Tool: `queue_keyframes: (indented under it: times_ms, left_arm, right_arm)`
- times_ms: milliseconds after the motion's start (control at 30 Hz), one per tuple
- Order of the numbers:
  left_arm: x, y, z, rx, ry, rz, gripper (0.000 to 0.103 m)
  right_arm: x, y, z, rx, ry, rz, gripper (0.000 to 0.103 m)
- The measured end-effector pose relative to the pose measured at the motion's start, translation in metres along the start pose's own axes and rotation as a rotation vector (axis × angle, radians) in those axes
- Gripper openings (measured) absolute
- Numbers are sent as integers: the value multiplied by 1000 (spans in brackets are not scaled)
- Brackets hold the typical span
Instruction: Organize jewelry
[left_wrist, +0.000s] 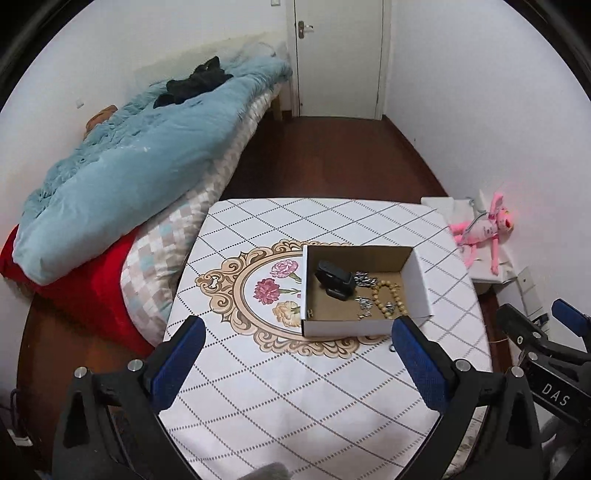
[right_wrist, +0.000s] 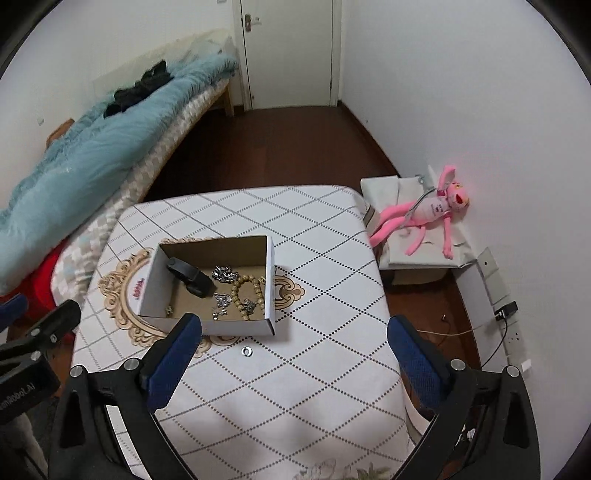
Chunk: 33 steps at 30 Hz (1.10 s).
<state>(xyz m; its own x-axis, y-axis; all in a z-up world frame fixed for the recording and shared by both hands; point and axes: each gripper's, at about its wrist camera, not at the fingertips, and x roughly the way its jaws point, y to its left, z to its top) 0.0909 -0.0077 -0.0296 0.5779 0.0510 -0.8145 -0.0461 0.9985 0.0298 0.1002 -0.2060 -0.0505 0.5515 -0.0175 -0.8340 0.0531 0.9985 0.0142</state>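
While both grippers (left_wrist: 297, 332) (right_wrist: 293, 332) gape, ring (right_wrist: 246, 351), possibly silver, lies beside box (right_wrist: 240, 326).

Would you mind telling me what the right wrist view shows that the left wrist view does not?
Only the right wrist view shows the small silver ring whole on the tablecloth before the box, and the black charger by the wall. Only the left wrist view shows the painted flowers inside the gold medallion. Both show the open white cardboard box holding a tan bead bracelet, a black watch and silver pieces, plus the pink plush toy. Both tongs are open and empty.
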Motion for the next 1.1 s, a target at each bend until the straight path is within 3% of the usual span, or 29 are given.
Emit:
queue_keyframes:
  times_ms: [600,900,1100]
  left_arm:
    - [-88,1,-14,-21,-105,-45,103]
    - [-82,1,-9,-14,-59,-37,103]
    - [-63,-1,14,-16,-32,-25,103]
  right_arm:
    - [-128,-5,-16,-25,-166,-9,103]
    - [-138,-5,-16,-21,-160,-1,103]
    - [-119,0,8,-28,-122,-3,103]
